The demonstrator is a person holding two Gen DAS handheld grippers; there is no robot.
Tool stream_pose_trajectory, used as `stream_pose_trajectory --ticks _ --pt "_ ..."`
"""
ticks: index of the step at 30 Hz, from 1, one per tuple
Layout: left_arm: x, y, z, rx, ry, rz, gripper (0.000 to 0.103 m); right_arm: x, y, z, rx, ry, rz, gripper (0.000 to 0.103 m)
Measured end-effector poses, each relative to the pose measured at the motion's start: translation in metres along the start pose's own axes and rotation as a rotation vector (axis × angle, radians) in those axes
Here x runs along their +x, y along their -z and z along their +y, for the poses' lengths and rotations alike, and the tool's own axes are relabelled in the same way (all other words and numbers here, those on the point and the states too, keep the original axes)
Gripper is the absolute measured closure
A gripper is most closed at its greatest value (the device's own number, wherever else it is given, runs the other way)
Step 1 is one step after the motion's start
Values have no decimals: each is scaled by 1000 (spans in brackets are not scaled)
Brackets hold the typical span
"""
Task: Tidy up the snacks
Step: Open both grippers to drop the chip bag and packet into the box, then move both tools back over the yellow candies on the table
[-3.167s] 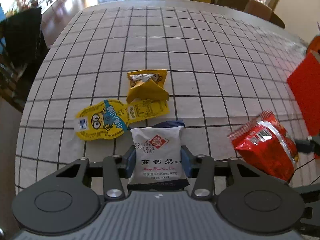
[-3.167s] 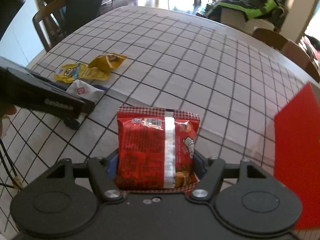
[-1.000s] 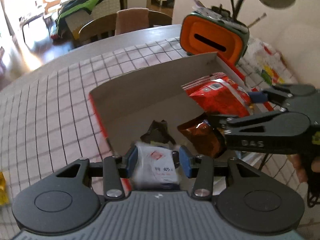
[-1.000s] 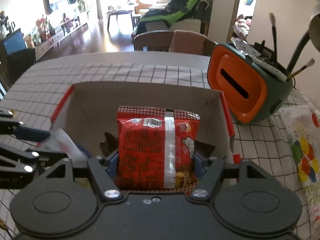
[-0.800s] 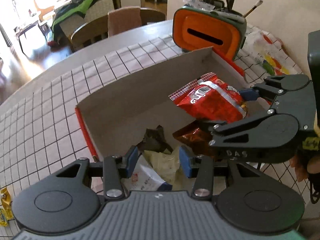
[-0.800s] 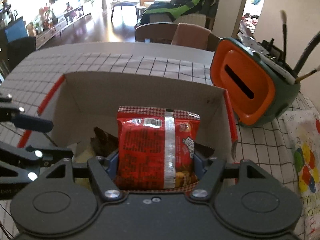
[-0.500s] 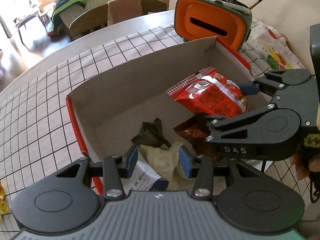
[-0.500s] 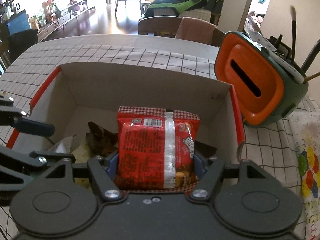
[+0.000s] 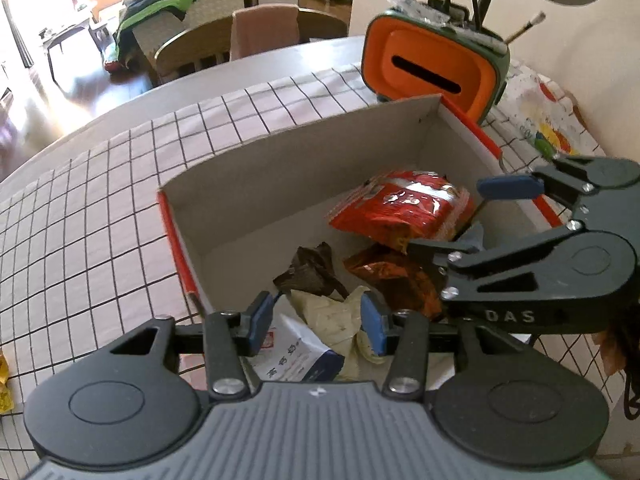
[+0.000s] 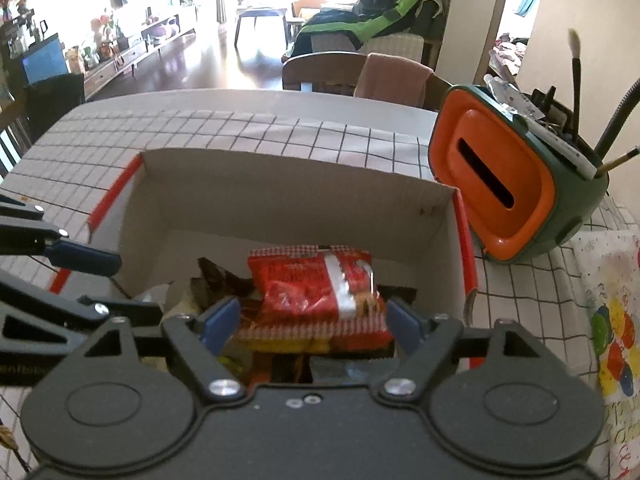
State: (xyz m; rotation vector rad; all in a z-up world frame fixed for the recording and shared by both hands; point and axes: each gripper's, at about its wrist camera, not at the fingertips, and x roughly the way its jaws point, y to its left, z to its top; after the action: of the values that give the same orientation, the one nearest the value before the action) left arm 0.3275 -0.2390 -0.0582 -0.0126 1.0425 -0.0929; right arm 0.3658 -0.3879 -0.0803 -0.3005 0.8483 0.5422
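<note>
A cardboard box (image 9: 304, 168) with red edges stands on the checked tablecloth and holds several snack packets. My left gripper (image 9: 316, 320) is open above the box's near left corner; the white milk-tablet packet (image 9: 296, 354) lies in the box below it. My right gripper (image 10: 312, 320) is open above the box, also seen in the left wrist view (image 9: 480, 216). The red snack bag (image 10: 316, 284) lies loose between its open fingers on top of the other packets, also seen in the left wrist view (image 9: 404, 208). The box wall also shows in the right wrist view (image 10: 288, 196).
An orange and green pen holder (image 10: 512, 176) with brushes stands right of the box, also in the left wrist view (image 9: 432, 64). A patterned cloth (image 10: 612, 320) lies at the right. Yellow packets (image 9: 4, 384) lie at the far left table edge. Chairs (image 10: 360, 72) stand behind the table.
Both grippers carried their packets from the table to the box. The left gripper opened and dropped the white packet in; the right gripper has just opened and the red bag has dropped into the box.
</note>
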Motion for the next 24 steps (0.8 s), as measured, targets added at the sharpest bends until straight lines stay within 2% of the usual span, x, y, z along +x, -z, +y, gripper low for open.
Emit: stream_pose_trajectory --ticks 3,7,12,16,24 --pt "-12 3 5 -7 3 -30 45 -11 1 2 16 -8 -17 19" --pt "-28 9 14 -7 -4 -74 43 -24 1 7 39 -14 -38 16" --pt "-49 18 28 -7 -8 -127 34 -40 2 20 43 -28 -67 13" --pt "-64 27 40 -8 -14 -162 31 -50 1 31 61 -48 -90 7" --pt "-89 50 72 3 -21 -222 26 -63 -3 73 61 -86 -130 2"
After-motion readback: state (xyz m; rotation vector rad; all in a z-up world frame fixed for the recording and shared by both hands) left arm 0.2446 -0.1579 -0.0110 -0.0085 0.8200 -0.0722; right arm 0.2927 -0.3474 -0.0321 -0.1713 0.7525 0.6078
